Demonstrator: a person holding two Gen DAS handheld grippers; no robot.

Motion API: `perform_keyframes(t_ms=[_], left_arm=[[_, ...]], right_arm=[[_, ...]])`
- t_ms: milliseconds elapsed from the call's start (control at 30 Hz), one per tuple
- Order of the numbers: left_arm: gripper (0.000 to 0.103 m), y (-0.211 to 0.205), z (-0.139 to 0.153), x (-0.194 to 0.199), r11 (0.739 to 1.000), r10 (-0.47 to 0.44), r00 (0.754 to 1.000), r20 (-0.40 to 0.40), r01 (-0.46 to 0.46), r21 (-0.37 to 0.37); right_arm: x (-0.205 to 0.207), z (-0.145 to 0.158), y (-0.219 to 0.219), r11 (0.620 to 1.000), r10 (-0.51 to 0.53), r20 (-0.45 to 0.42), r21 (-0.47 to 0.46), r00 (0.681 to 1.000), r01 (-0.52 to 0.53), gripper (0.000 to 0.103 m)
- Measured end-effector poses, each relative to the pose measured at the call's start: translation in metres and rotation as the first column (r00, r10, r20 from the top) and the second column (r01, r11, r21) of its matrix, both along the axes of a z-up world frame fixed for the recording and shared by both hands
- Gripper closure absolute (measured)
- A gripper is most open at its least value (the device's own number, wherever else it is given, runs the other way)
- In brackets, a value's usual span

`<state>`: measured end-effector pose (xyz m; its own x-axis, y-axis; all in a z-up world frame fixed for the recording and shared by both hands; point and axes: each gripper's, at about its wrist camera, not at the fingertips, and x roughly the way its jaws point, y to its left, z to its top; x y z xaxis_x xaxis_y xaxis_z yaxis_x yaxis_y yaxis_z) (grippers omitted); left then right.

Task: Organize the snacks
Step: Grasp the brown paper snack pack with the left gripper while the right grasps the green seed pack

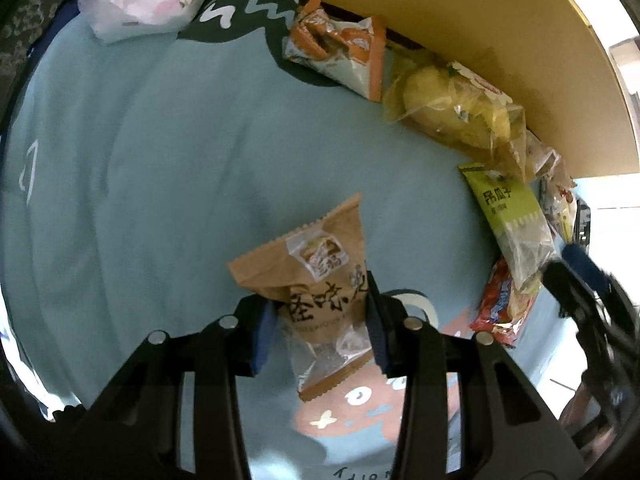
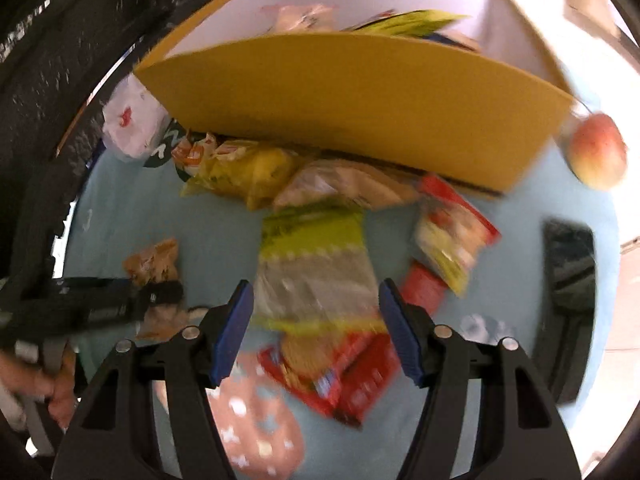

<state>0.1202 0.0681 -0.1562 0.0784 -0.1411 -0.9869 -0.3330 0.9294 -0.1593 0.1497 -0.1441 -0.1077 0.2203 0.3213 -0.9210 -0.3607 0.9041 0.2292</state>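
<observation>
My left gripper (image 1: 326,320) has its fingers clamped on one brown paper snack packet (image 1: 316,276), held just above the light blue cloth (image 1: 140,160). My right gripper (image 2: 316,328) has its fingers apart, hovering over one green-and-clear packet (image 2: 316,264), without touching it as far as I can tell. That packet overlaps one red packet (image 2: 352,380). Along the wall of the one yellow box (image 2: 360,108) I count one orange packet (image 1: 336,48) and one clear bag of yellow pieces (image 1: 452,108). One apple (image 2: 598,152) sits beside the box's corner. The right wrist view is blurred.
</observation>
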Motion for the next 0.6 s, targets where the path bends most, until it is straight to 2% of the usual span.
perform_keyframes(t_ms=[100,133,200,233,333,400,433,467,533,600], left_arm=[[0.062,0.009,-0.004,-0.004,1.000,-0.005,1.000,0.007,0.005,0.007],[0.062,-0.007,-0.006,-0.001,1.000,-0.004,1.000,0.009,0.004,0.011],[0.060,-0.019,-0.005,0.001,1.000,-0.001,1.000,0.015,0.000,0.014],[0.060,-0.019,-0.005,0.000,1.000,0.002,1.000,0.019,-0.003,0.016],[0.060,-0.027,-0.008,-0.006,1.000,0.008,1.000,0.022,-0.008,0.019],[0.059,-0.034,-0.009,-0.007,1.000,0.022,1.000,0.014,-0.022,0.016],[0.058,-0.036,-0.011,-0.007,0.999,0.037,0.999,0.001,-0.037,0.013],[0.054,-0.036,-0.011,-0.009,0.999,0.046,0.999,-0.011,-0.045,0.014],[0.051,-0.040,-0.012,-0.013,0.999,0.048,0.999,-0.023,-0.048,0.021],[0.055,-0.045,-0.011,-0.016,0.998,0.043,0.999,-0.008,-0.042,0.044]], right_arm=[[0.017,-0.021,0.017,0.999,-0.003,-0.039,-0.054,0.999,0.001,0.035],[0.020,-0.026,0.019,0.999,-0.009,-0.058,-0.052,0.998,0.006,0.034],[0.026,-0.037,0.025,0.998,-0.015,-0.102,-0.059,0.995,0.009,0.026],[0.024,-0.037,0.030,0.997,0.003,-0.083,-0.071,0.997,-0.009,0.025],[0.017,-0.042,0.049,0.978,0.087,-0.045,-0.185,0.995,-0.094,0.021],[0.012,-0.042,0.056,0.963,0.126,-0.017,-0.240,0.992,-0.126,0.027],[0.011,-0.042,0.056,0.963,0.136,-0.012,-0.235,0.991,-0.135,0.029],[0.011,-0.041,0.055,0.963,0.135,-0.007,-0.234,0.991,-0.133,0.036],[0.011,-0.037,0.048,0.974,0.098,-0.004,-0.207,0.995,-0.097,0.038],[0.013,-0.032,0.035,0.991,0.044,-0.018,-0.128,0.999,-0.046,0.039]])
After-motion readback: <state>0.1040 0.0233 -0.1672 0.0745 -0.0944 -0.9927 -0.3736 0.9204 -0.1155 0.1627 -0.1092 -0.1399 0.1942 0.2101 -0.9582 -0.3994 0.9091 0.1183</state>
